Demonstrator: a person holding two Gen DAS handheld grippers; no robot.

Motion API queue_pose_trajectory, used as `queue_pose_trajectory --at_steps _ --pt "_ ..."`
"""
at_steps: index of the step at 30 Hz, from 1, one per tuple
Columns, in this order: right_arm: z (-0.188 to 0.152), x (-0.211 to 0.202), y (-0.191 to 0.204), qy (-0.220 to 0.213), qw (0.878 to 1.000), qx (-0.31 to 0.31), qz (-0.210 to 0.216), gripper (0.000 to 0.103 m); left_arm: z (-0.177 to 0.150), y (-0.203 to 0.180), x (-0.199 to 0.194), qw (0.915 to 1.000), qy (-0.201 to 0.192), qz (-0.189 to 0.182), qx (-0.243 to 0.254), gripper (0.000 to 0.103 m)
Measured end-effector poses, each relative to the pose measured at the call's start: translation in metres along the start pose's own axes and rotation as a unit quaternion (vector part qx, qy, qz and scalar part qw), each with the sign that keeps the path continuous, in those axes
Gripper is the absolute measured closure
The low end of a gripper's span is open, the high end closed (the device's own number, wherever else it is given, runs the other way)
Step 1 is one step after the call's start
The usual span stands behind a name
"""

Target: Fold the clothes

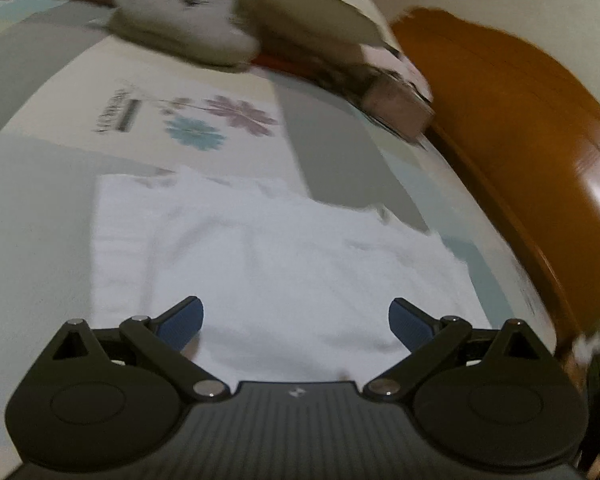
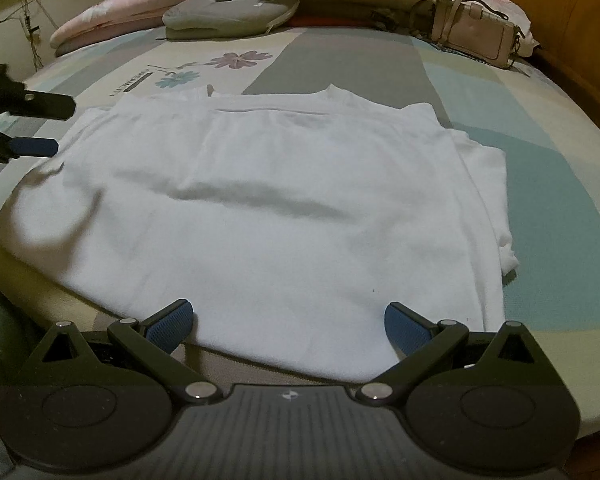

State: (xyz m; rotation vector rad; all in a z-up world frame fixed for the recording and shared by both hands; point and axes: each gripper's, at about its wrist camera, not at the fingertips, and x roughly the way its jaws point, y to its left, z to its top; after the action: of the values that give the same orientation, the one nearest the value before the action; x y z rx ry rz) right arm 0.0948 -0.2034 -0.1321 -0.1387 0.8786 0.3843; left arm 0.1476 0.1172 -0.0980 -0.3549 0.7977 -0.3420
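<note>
A white garment [image 2: 260, 208] lies spread flat on the bed, sleeves folded in at the sides. It also shows in the blurred left wrist view [image 1: 284, 272]. My right gripper [image 2: 288, 326] is open and empty, its blue pads either side of the garment's near hem. My left gripper [image 1: 296, 324] is open and empty over the garment's left part. It also shows in the right wrist view [image 2: 46, 126] at the garment's far left edge, jaws apart.
The bed sheet [image 2: 540, 168] has grey, teal and cream blocks and printed flowers [image 2: 236, 60]. A grey cushion [image 2: 232, 8], pink pillows [image 2: 140, 4] and a beige handbag [image 2: 476, 34] lie at the far end. A wooden headboard [image 1: 520, 120] stands on the right.
</note>
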Motion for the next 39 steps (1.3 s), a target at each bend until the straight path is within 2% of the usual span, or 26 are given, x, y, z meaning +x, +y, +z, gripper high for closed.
queue_pose_trajectory --at_steps 4,6,9,16,22,25,29,34,36,39 --pt "-0.002 0.000 -0.001 -0.003 1.000 -0.001 0.001 0.000 -0.026 -0.023 0.014 0.9965 0.016 0.051 0.064 0.004" --pt "-0.003 -0.001 -0.002 -0.004 1.000 -0.003 0.002 0.000 -0.038 -0.023 0.016 0.9952 0.027 0.071 0.062 0.004" --pt "-0.002 -0.004 -0.004 -0.003 1.000 -0.004 0.005 0.000 -0.048 -0.028 0.006 0.9938 0.026 0.078 0.075 0.004" --pt "0.031 -0.020 -0.029 -0.074 0.997 0.007 0.026 0.000 -0.041 -0.038 -0.015 0.9897 0.016 0.104 0.097 0.004" --pt "0.058 0.016 -0.059 -0.065 0.993 0.069 0.073 0.000 -0.035 -0.044 -0.014 0.9911 0.008 0.096 0.092 0.004" --pt "0.053 0.032 -0.068 -0.050 0.994 0.091 0.042 0.000 -0.034 -0.038 -0.015 0.9907 0.012 0.106 0.085 0.004" --pt "0.053 0.024 -0.070 -0.061 0.991 0.112 0.040 0.000 -0.033 -0.030 -0.015 0.9899 0.018 0.119 0.074 0.004" --pt "0.080 0.026 -0.048 -0.082 0.995 0.058 0.021 0.000 -0.027 -0.027 -0.017 0.9888 0.011 0.127 0.077 0.004" --pt "0.096 0.037 -0.040 -0.076 0.996 0.044 0.012 0.000 -0.024 -0.027 -0.018 0.9895 0.008 0.122 0.077 0.004" --pt "0.101 0.044 -0.037 -0.068 0.997 0.044 0.004 0.000 -0.023 -0.026 -0.017 0.9893 0.008 0.123 0.078 0.004"
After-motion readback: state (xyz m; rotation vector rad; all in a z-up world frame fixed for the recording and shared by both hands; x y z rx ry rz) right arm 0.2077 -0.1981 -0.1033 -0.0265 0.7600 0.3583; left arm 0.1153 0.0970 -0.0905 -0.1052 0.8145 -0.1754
